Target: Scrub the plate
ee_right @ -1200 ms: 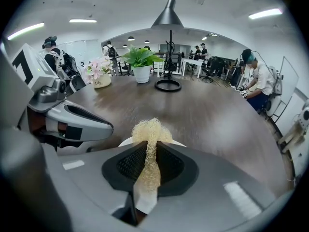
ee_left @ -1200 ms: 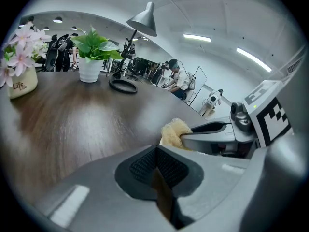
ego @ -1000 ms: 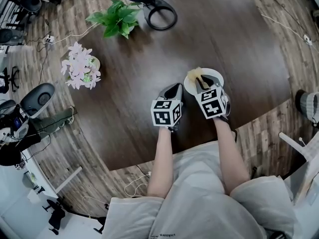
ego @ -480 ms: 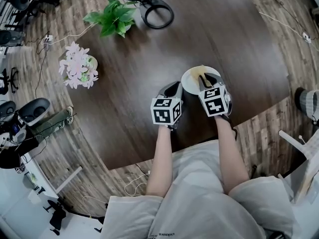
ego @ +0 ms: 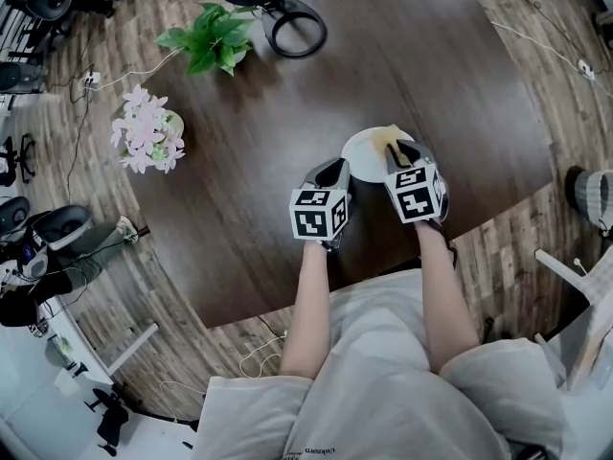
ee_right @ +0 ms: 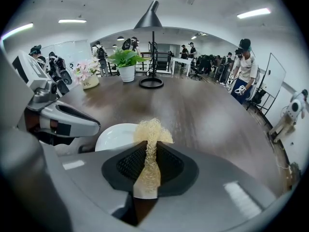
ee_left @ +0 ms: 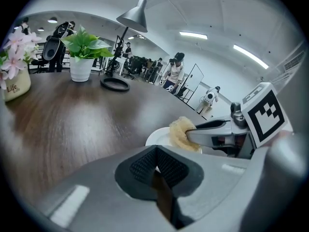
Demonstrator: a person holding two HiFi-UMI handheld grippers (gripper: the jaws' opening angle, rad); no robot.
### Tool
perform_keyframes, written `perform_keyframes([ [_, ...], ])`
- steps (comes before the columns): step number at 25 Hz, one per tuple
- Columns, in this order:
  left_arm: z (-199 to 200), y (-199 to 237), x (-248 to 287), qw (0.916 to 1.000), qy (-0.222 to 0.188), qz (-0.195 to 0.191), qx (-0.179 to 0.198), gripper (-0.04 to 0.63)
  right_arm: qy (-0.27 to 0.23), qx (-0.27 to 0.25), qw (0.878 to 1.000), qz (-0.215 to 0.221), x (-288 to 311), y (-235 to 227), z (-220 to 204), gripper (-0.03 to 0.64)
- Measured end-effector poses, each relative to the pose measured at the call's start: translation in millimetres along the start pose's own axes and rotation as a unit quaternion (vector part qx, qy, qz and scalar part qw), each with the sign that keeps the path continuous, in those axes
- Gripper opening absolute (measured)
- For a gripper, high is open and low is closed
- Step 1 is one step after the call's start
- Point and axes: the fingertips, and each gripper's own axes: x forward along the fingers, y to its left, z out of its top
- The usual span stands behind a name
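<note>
The right tongs [ee_right: 150,148] are clenched on a straw-coloured fibre scrubber [ee_right: 151,131], whose frayed head sticks out past the pads and hangs over the far right part of the small white plate [ee_right: 112,135]. The left tongs [ee_left: 157,152] have their pads pressed together at the plate's near left rim. A sliver of white shows between them, but I can't tell whether they nip the rim or only rest against it.

The plate lies flat on the dark wooden table [ego: 239,161], close to the person's edge and between the two tools.

It looks stiff, glazed and light, so I'd expect it to skate on that smooth top under a sideways push, and to chip if it went over the edge. The rim on the left is the sensible place to pin it. The scrubber is soft and springy and will flatten under pressure.

A second ago the scrubber sat over the plate's left half; it has now swept across to the right. The left tongs have hardly shifted.
</note>
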Motion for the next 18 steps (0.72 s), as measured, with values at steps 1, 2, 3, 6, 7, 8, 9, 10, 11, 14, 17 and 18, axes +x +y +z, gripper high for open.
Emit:
perform_keyframes([
  [1, -0.2, -1.2, 0.5, 1.0000, 0.000, 0.000, 0.000, 0.000, 0.000, -0.001, 1.000, -0.001, -0.8, -1.5, -0.4, 0.086],
  [2, -0.5, -2.7, 0.9, 1.0000, 0.000, 0.000, 0.001, 0.000, 0.000, -0.001, 1.000, -0.003, -1.9, -3.2, -0.9, 0.085],
  [3, -0.8, -4.3, 1.4, 1.0000, 0.000, -0.001, 0.001, 0.000, -0.001, -0.001, 1.000, -0.005, -3.2, -5.2, -1.6, 0.086],
  [6, -1.6, -9.3, 3.3, 1.0000, 0.001, -0.003, 0.006, 0.000, -0.004, 0.002, 1.000, -0.011, -7.3, -12.1, -3.8, 0.086],
  [7, -1.9, -10.7, 4.0, 1.0000, 0.001, -0.005, 0.007, 0.000, -0.005, 0.004, 1.000, -0.013, -8.5, -14.1, -4.7, 0.085],
  [8, -2.3, -12.1, 4.5, 0.9999, 0.001, -0.006, 0.009, 0.000, -0.006, 0.006, 1.000, -0.015, -9.8, -16.0, -5.8, 0.085],
  [9, -2.9, -13.6, 5.0, 0.9999, 0.002, -0.007, 0.010, 0.000, -0.006, 0.007, 1.000, -0.017, -11.2, -18.0, -7.0, 0.086],
  [10, -3.5, -15.1, 5.4, 0.9999, 0.003, -0.009, 0.012, 0.000, -0.007, 0.010, 1.000, -0.020, -12.9, -20.1, -8.2, 0.086],
  [11, -3.7, -16.9, 5.7, 0.9999, 0.003, -0.010, 0.014, 0.000, -0.009, 0.013, 1.000, -0.023, -14.8, -22.3, -9.3, 0.086],
  [14, -3.3, -23.3, 5.2, 0.9997, 0.001, -0.015, 0.021, 0.000, -0.012, 0.019, 0.999, -0.032, -21.6, -29.7, -12.7, 0.086],
  [17, -3.1, -30.8, 1.9, 0.9994, -0.001, -0.019, 0.027, 0.000, -0.006, 0.025, 0.999, -0.048, -30.5, -38.6, -22.0, 0.085],
  [18, -3.2, -33.0, 0.1, 0.9993, -0.002, -0.021, 0.030, 0.000, -0.001, 0.028, 0.998, -0.055, -33.8, -42.0, -27.3, 0.084],
])
